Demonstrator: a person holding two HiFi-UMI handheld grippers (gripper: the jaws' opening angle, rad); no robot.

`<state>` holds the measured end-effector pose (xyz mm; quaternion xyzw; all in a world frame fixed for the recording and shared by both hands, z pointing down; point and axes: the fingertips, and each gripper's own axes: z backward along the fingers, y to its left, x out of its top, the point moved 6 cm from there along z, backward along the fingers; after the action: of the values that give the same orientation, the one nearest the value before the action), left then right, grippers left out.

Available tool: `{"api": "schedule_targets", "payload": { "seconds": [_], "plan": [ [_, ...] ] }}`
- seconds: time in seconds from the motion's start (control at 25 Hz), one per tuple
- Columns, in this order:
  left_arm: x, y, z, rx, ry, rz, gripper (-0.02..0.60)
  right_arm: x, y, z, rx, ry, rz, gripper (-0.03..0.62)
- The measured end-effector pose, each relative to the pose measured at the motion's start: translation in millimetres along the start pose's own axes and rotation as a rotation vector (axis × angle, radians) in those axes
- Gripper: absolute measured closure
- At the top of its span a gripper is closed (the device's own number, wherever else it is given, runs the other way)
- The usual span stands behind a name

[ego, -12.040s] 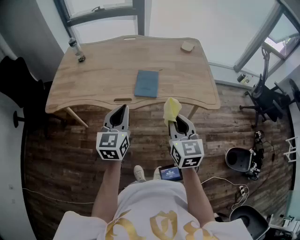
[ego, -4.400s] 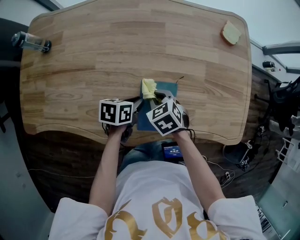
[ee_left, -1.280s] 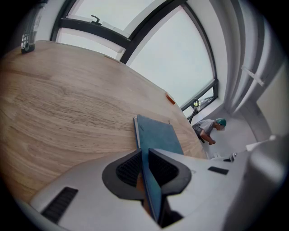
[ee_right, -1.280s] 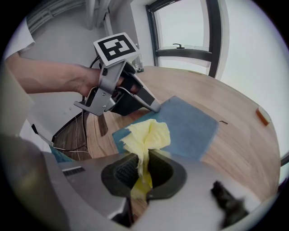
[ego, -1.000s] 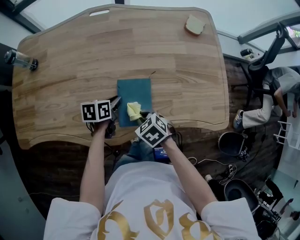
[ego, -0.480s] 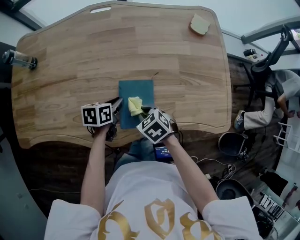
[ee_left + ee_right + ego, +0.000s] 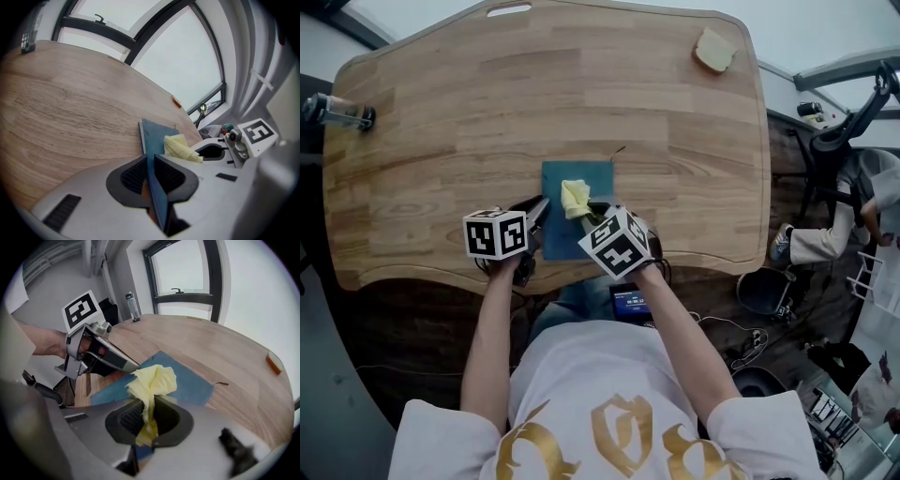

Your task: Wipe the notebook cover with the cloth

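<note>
Nearest, at 6 o'clock: pinches the notebook's (image 7: 598, 178) near-left edge in the left hand-held gripper (image 7: 149, 164), pinning it flat on the table (image 7: 441, 131). Clamps the bunched yellow cloth (image 7: 575, 197) between the pressed jaws of the right hand-held gripper (image 7: 148, 405). Sits farther toward 12 o'clock on the cover than a second ago, up from the near part to about mid-cover. Reads as a wiping stroke under way, with the far strip probably still to do. Lies close to the table's 6 o'clock edge: thin, plain teal, matte, a thin dark strand (image 7: 620, 148) poking out at its 1 o'clock corner.
</note>
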<state>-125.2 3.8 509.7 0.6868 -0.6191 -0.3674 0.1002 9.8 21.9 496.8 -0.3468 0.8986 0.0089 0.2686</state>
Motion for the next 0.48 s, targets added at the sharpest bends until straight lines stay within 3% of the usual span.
{"api": "schedule_targets", "payload": {
  "seconds": [0.48],
  "plan": [
    [0.5,0.5,-0.9,0.001,0.001,-0.002,0.526,10.3,-42.3,1.4,-0.056,-0.076,-0.070,0.553]
  ]
}}
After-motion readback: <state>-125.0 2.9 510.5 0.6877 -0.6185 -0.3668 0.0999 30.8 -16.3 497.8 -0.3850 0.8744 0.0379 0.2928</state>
